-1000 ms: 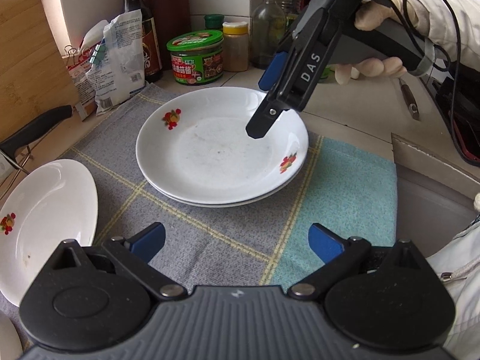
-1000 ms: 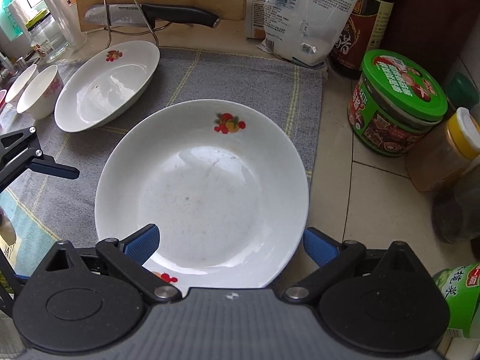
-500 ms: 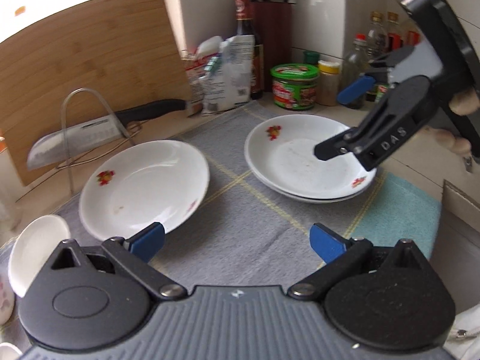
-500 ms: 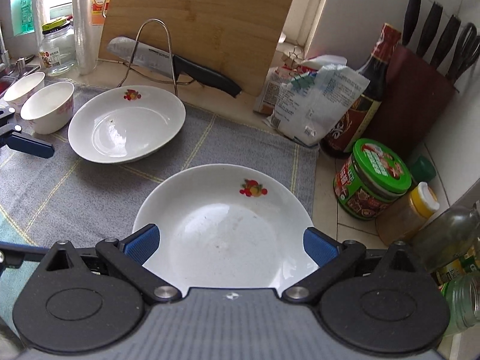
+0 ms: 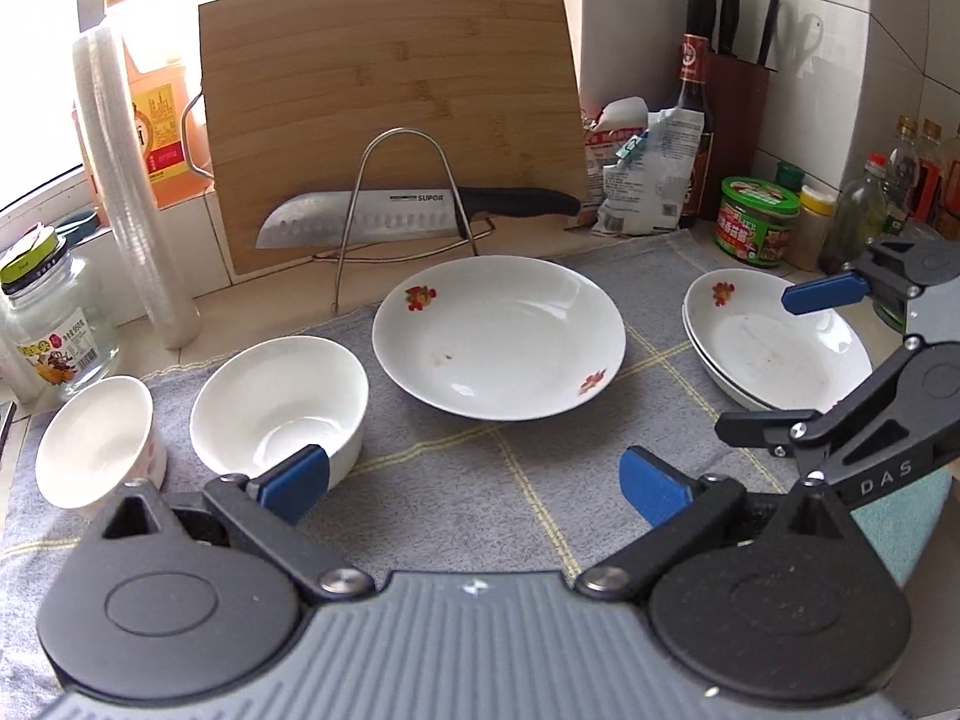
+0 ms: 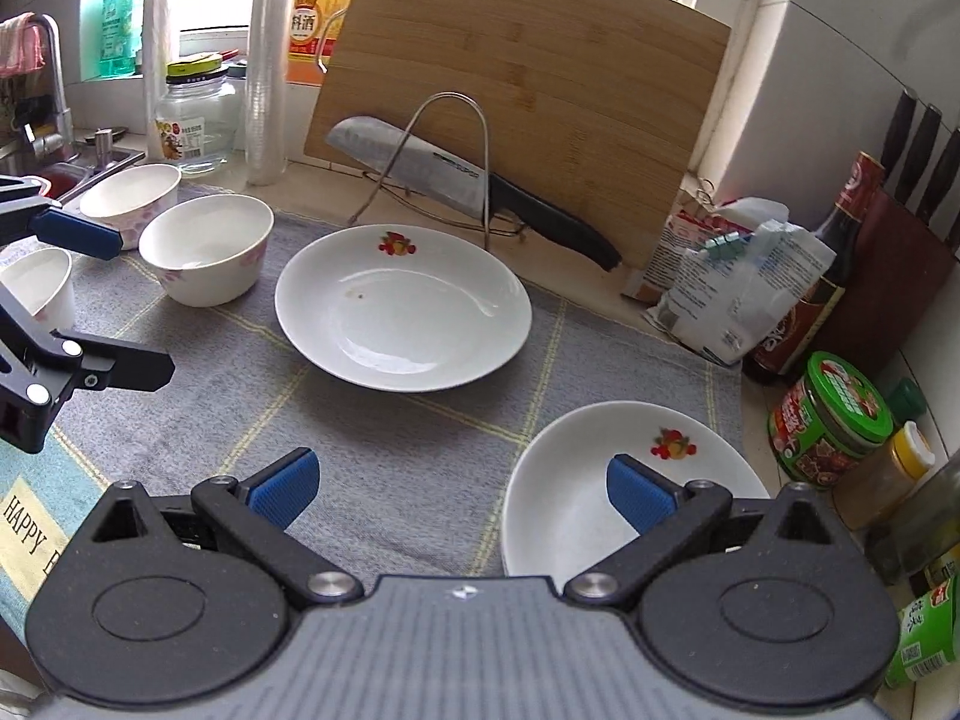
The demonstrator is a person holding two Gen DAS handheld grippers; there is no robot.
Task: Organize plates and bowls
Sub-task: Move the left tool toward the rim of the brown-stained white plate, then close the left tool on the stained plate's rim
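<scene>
A single white plate (image 5: pixel 498 336) (image 6: pixel 403 306) with fruit prints lies mid-cloth. To its right sits a stack of two matching plates (image 5: pixel 774 348) (image 6: pixel 624 498). Left of the single plate stand white bowls (image 5: pixel 279 405) (image 5: pixel 96 438) (image 6: pixel 207 255) (image 6: pixel 129 195). My left gripper (image 5: pixel 474 483) is open and empty above the cloth, near the front of the single plate. My right gripper (image 6: pixel 459 486) is open and empty too, its right finger over the stack's rim. In the left wrist view the right gripper (image 5: pixel 792 360) hangs over the stack.
A grey checked cloth (image 5: pixel 480 480) covers the counter. A knife (image 5: pixel 414 210) rests in a wire rack before a bamboo cutting board (image 5: pixel 390 102). Jars and bottles (image 5: pixel 756 228) line the back right. A glass jar (image 5: pixel 54 324) and a sink tap (image 6: pixel 42 90) are at the left.
Both grippers have drawn back and swung left from the plate stack. The single plate and the bowls have come into fuller view. Both stayed open and empty.
</scene>
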